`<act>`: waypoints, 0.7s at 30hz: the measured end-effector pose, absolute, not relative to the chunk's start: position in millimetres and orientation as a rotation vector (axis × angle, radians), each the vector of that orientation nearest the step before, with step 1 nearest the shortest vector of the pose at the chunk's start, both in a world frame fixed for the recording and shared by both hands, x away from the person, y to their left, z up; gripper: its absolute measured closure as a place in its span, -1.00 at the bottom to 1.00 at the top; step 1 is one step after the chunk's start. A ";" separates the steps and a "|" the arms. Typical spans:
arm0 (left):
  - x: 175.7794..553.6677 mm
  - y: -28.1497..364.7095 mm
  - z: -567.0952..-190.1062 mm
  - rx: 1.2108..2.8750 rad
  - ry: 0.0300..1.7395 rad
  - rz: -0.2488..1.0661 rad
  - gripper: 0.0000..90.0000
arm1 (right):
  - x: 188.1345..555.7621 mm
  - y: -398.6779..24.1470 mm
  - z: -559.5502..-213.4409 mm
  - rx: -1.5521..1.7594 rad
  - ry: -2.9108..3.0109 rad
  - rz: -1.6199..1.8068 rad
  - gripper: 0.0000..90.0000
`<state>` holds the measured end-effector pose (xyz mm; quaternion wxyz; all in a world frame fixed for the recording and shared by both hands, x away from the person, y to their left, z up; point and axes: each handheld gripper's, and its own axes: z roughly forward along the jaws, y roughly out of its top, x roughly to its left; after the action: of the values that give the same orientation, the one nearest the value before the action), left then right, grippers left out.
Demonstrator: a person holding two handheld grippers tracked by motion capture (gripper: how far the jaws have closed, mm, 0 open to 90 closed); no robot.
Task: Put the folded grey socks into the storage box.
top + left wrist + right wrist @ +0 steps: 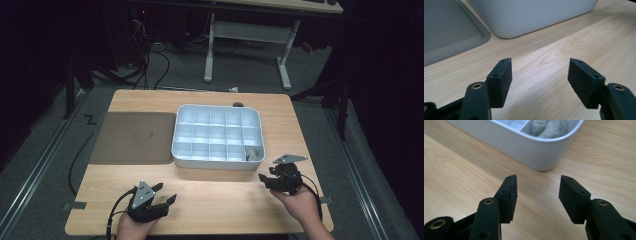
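Cloth (252, 152) is sitting crumpled in the near right corner cell of the white bin (218, 162), the 1 occupied cell I can make out in the grid. Right gripper (266, 178) is hovering just outside that same corner, jaws standing wide apart with nothing between them, pointing roughly toward the bin wall. In the right gripper view the cloth (549, 128) is lying ahead and slightly right of the jaw centreline, above and behind the rounded bin corner (541, 160), so the wall is sitting between the pads and the cloth. I am judging that any reach for it needs to go up and over the rim, then down into the cell, not straight ahead. Cloth is bunched, so I cannot tell a long axis. Left gripper (161, 196) is resting low at the near left of the table (210, 200), also released and empty, well apart from the cloth; its view is looking across bare wood at the bin's near wall (531, 17) and the edge of the grey lid (449, 32) lying flat beside the bin. Right hand is clearly the nearer 1 to the cloth. Risk I am seeing: jaws clipping the rim on approach.
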<state>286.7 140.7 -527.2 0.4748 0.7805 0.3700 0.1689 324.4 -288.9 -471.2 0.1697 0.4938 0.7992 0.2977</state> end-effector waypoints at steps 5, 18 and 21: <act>287.7 140.8 -527.3 1.899 0.914 0.409 -0.18 | 304.4 -274.6 -489.2 1.368 2.209 0.949 0.07; 290.1 139.1 -530.0 1.894 0.937 0.406 -0.17 | 274.2 -275.6 -518.6 1.356 2.071 1.151 0.09; 289.4 138.4 -529.9 1.903 0.927 0.406 -0.17 | 275.3 -276.3 -519.9 1.349 2.077 1.132 0.08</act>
<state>289.4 138.4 -529.9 0.4736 0.7776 0.3789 0.1658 275.3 -276.3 -519.9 0.2076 0.4847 0.7461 0.4066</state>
